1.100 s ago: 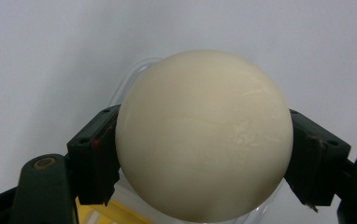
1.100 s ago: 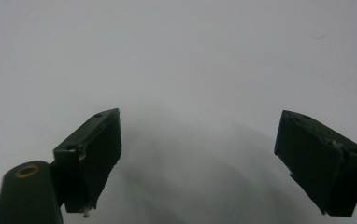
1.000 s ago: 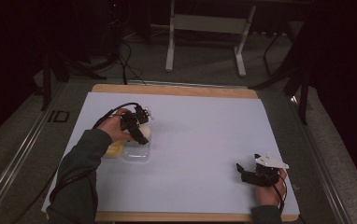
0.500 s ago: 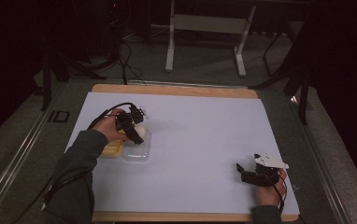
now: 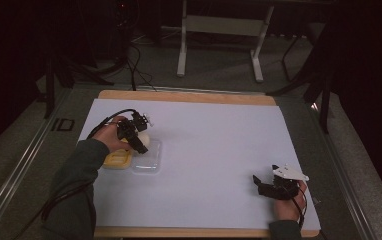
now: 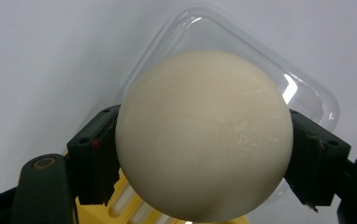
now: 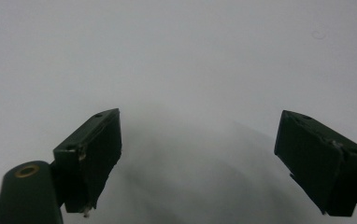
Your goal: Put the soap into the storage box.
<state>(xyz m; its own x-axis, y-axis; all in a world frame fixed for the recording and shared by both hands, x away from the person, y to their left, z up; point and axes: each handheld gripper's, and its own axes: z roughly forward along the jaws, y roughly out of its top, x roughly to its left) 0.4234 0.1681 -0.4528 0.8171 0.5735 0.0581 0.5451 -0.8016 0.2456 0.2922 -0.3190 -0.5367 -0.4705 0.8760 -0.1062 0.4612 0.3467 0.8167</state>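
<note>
One cream ball sits clamped between the jaws of the left gripper, held over one clear plastic tray beside one yellow tray, while the right gripper rests wide apart, holding nothing, on the white table sheet.

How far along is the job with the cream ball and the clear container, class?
Done: the left gripper is shut on the cream ball and has it off the table. In hand: it hangs above the clear container, beside the yellow piece. Left: setting it down, probably into the container. The right gripper rests open.
</note>
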